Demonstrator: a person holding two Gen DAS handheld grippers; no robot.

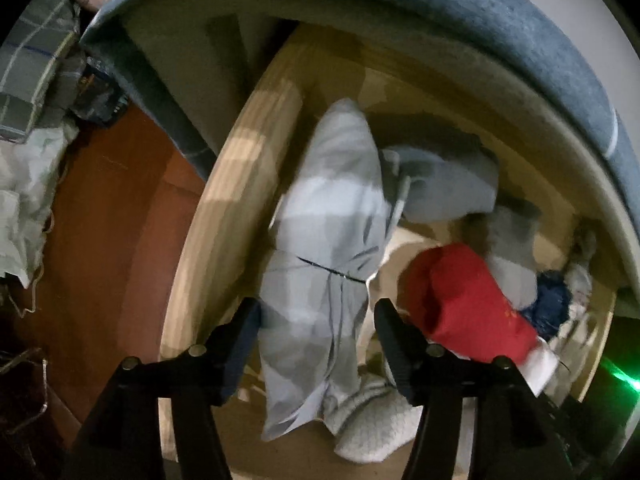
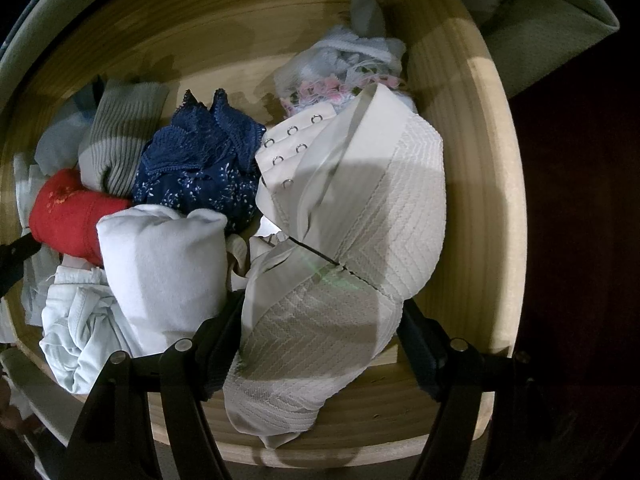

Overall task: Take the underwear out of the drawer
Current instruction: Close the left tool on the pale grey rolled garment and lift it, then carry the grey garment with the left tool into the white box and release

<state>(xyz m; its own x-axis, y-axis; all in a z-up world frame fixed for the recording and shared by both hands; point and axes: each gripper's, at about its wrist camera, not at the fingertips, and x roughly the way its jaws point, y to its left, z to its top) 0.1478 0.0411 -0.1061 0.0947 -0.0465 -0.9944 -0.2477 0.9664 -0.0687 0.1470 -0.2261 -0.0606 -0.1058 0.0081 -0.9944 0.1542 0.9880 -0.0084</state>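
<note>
I am hovering the left gripper [image 1: 318,334] with fingers spread around the soft grey garment [image 1: 324,240], while the right gripper [image 2: 320,332] is pinching the limp white bra [image 2: 352,220] mid-cup.

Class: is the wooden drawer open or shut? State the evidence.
Open. The wooden drawer shows its whole inside from above, with a white bra, navy lace underwear and a red garment lying exposed.

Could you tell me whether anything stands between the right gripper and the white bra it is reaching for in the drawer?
Nothing visible does. The white bra lies on top of the pile, already between the fingers of the right gripper, with no other garment over it. The navy lace piece lies beside it.
</note>
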